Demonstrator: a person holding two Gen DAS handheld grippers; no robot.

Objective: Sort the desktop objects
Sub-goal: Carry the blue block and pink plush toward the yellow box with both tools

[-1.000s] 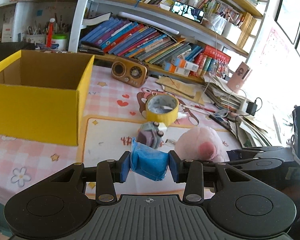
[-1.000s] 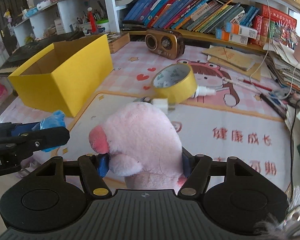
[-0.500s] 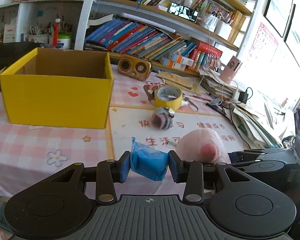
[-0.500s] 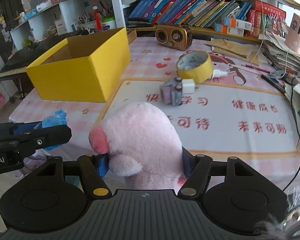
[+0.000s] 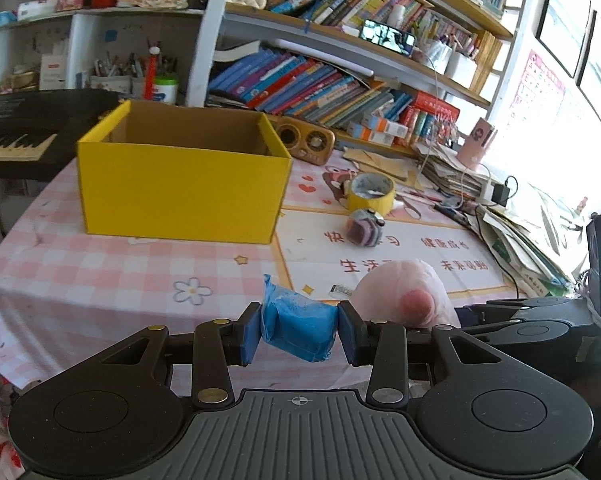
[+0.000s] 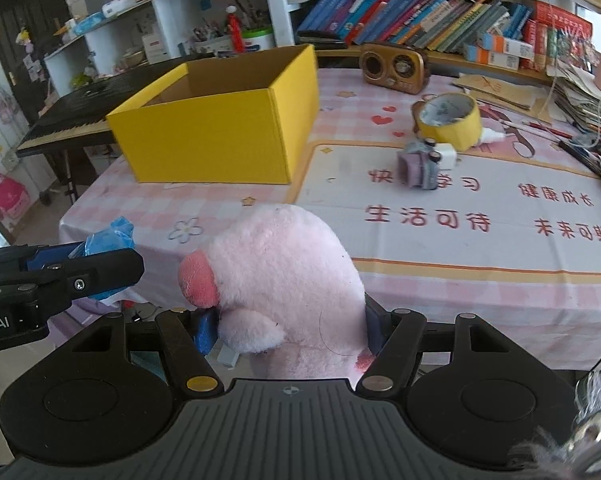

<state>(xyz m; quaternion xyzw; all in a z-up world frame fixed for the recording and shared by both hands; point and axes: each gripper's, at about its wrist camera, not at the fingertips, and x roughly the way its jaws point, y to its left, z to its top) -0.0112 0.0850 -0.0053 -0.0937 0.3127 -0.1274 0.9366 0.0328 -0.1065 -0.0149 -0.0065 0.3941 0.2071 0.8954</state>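
The left gripper has its jaws clamped on a crumpled blue plastic packet, held near the front edge of the pink checked worktop. Just beside it, the right gripper squeezes a pink plush pig toy. Beyond stand an open yellow cardboard box, a small grey-purple toy, perhaps a car, and a yellow roll of tape.
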